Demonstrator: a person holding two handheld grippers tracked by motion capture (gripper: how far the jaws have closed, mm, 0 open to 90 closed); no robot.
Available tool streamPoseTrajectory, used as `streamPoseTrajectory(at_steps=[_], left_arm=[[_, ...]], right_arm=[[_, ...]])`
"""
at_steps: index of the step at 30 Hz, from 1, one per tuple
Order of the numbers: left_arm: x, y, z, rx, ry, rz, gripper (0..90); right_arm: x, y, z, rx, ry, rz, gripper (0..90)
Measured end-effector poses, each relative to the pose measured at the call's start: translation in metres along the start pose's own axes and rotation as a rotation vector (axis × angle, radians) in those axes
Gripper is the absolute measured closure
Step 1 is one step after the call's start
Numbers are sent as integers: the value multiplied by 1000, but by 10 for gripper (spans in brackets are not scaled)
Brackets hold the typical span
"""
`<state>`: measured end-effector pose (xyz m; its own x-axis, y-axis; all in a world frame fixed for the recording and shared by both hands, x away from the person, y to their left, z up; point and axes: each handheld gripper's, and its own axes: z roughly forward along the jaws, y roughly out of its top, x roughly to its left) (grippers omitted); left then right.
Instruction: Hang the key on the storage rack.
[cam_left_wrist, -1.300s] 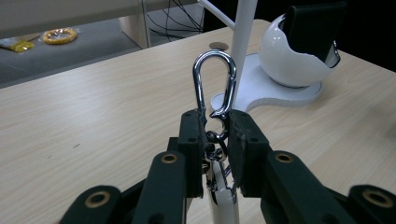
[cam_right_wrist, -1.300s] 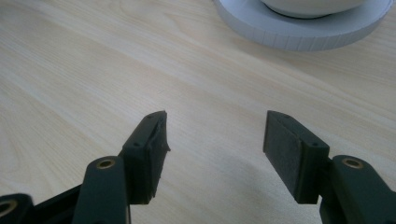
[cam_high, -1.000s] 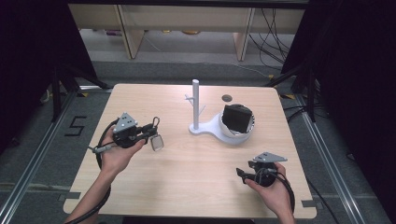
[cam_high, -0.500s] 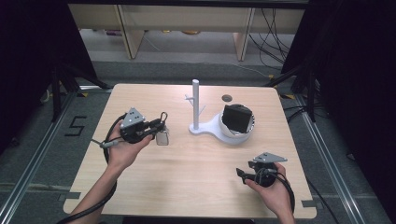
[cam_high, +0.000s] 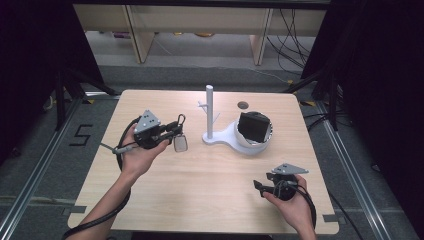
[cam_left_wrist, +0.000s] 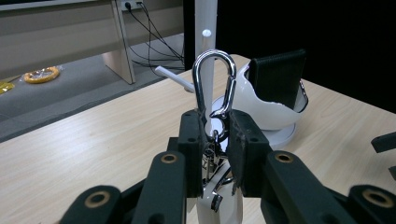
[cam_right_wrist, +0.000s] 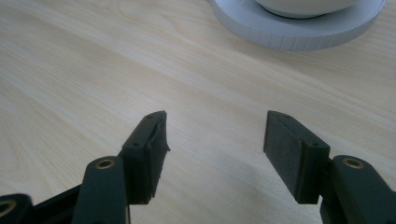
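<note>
Left gripper (cam_left_wrist: 215, 140): jaws closed most of the way onto the lower end of a silver carabiner (cam_left_wrist: 213, 84), whose loop stands upright above the pads at centre frame. A small tag or key piece hangs below the clasp; in the high view it dangles at the gripper's (cam_high: 172, 131) right, left of centre, clear of the table (cam_high: 200, 185). The grip looks narrow and sits low on the clip.

Right gripper (cam_right_wrist: 215, 140): jaws wide apart, nothing between them, resting low over bare wood. In the high view it sits at lower right (cam_high: 262, 186), well apart from the work.

Surroundings: a white stand (cam_high: 210, 112) with short side pegs rises at centre frame, its base joined to a white bowl (cam_high: 250, 142) holding a black wallet-like item (cam_high: 253, 126). In the left gripper view one peg (cam_left_wrist: 175, 78) juts out behind the carabiner loop, near its left side.

Judgement: the work appears to be hanging the carabiner on a peg.

Risks:
- The loop may strike the post or peg tip rather than pass over it, since the peg is slim and the opening narrow.
- The clip may pivot in the pads, being held at one end only.
- The swinging pendant may snag on the base.
- A hard push could tip or slide the stand; the right gripper is not bracing it.
</note>
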<state>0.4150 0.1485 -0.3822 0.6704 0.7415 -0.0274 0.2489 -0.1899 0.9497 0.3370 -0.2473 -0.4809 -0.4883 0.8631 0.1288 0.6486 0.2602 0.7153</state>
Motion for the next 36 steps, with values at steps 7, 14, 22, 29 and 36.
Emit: streamPoseTrajectory(at_steps=[7,14,22,29,36], left_arm=[[-3,7,5,-26,-10,-2,753],[-7,15,11,-46,-18,-1,753],[-9,19,22,-48,-23,1,753],[-9,20,35,-39,-19,-11,753],[-7,22,44,-28,-10,-20,753]], right_arm=[[-4,0,2,-27,7,-56,405],[-3,0,-1,-8,-15,-30,405],[-3,0,-1,-8,-10,-31,404],[-4,0,-1,-11,-7,-30,403],[-5,0,-1,-11,-2,-27,402]])
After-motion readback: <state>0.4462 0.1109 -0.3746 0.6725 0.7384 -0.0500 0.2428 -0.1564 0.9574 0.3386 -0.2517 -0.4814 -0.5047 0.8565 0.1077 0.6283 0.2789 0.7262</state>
